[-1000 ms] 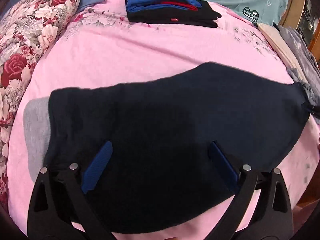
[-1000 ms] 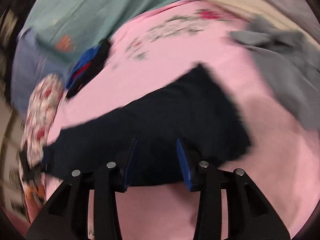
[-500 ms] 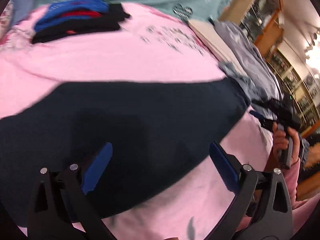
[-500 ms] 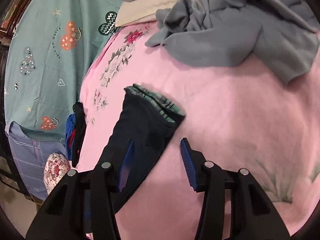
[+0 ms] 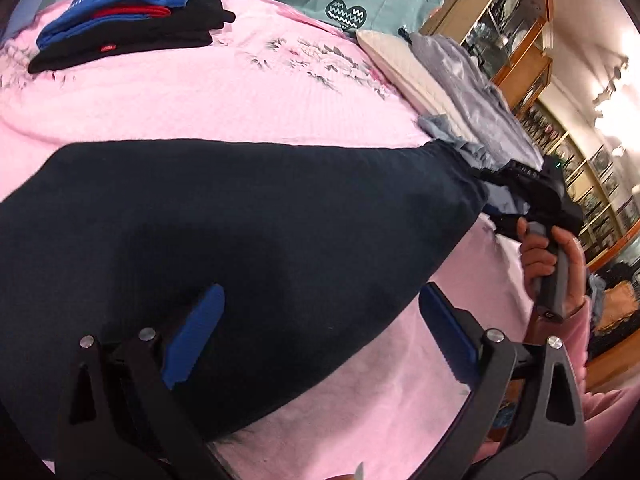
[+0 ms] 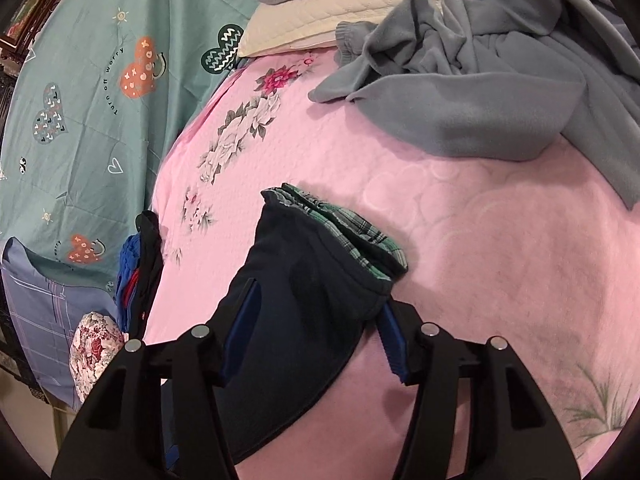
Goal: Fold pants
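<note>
Pants [image 5: 240, 220] lie dark navy, flat; my right view alone shows plaid lining. Left gripper [image 5: 320, 332] spread wide, right gripper [image 6: 316, 340] spread around the waistband.

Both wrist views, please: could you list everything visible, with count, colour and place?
pants: one, dark navy with green plaid lining at the open end, spread across the near bed
bed cover: one, pink with flowers, under everything
folded clothes stack: one, blue, red and black, far left
grey garment: one, crumpled, far right
cream pillow: one, far edge
teal sheet: one, heart print, behind the bed
floral pillow: one, red and white, left edge
wooden cabinets: brown, right background
left hand-held gripper: black, blue pads, open over pants
right hand-held gripper: open around pants end
hand: one, holding right grip
</note>
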`<state>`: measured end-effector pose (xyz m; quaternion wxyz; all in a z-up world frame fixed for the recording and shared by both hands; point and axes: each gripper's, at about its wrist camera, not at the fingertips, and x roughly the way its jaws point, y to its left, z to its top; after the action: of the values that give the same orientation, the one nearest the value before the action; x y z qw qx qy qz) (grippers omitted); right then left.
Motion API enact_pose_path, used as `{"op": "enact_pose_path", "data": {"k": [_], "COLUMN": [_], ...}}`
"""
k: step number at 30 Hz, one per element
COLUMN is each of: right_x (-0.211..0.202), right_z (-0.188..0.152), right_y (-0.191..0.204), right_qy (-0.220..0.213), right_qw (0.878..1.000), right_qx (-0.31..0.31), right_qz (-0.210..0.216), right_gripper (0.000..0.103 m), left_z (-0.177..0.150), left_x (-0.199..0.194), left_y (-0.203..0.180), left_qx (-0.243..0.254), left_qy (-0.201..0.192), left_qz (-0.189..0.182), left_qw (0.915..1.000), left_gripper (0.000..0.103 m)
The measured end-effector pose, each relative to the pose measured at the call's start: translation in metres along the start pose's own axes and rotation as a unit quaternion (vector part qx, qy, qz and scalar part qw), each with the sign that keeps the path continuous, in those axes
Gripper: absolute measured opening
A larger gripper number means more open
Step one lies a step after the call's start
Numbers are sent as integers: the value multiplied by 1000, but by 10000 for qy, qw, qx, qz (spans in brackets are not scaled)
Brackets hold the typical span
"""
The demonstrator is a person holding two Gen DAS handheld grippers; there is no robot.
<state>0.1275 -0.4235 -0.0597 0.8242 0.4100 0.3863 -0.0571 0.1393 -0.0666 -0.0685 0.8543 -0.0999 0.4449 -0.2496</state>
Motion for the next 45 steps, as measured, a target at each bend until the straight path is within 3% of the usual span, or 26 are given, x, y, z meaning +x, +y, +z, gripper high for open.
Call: {"op": "enact_pose_path", "data": {"k": [4,9,13,17,23,30,35,38,41,45], "right_x": [0,3,3,3,1,-2,-20,-38,-43,-28], "right_z": [-4,-8,-9,-10,-11,-11,-15,-23,-43,-93], "right_y": [5,16,15,15,10,-5,22,61,103,168], "right_qy": [-91,-191,-241,-285,-374,-332,-623,-878,-1060,-891], "right_qw": [9997,9975,9971,9956,9949,9988,9963,9870,9707,9348], "right_qx": [-159,-446,-445,-524,-482,-61,-586,-1338,-2135,-3387], "right_qz": [-160,-517,-560,-720,-808,-354,-20,138,304,594], "right_gripper": [57,57,56,42,30,15,14,13,13,13], "left_z": [-1,1,1,0,0,-2,0,1,0,-10], "left_x": [3,4,8,12,13,15,6,-20,-60,-98], "left_y": [-9,-8,-14,-20,-19,-23,-16,8,41,87], "left_qx": [263,298,446,632,640,748,575,231,-148,-843], "left_qy": [103,137,222,304,307,340,212,-170,-812,-1390], "left_qz": [283,343,537,743,741,859,681,555,805,977], "left_qw": [9992,9989,9973,9948,9947,9929,9958,9980,9933,9819], "left_gripper": [100,100,101,101,101,101,101,101,101,101]}}
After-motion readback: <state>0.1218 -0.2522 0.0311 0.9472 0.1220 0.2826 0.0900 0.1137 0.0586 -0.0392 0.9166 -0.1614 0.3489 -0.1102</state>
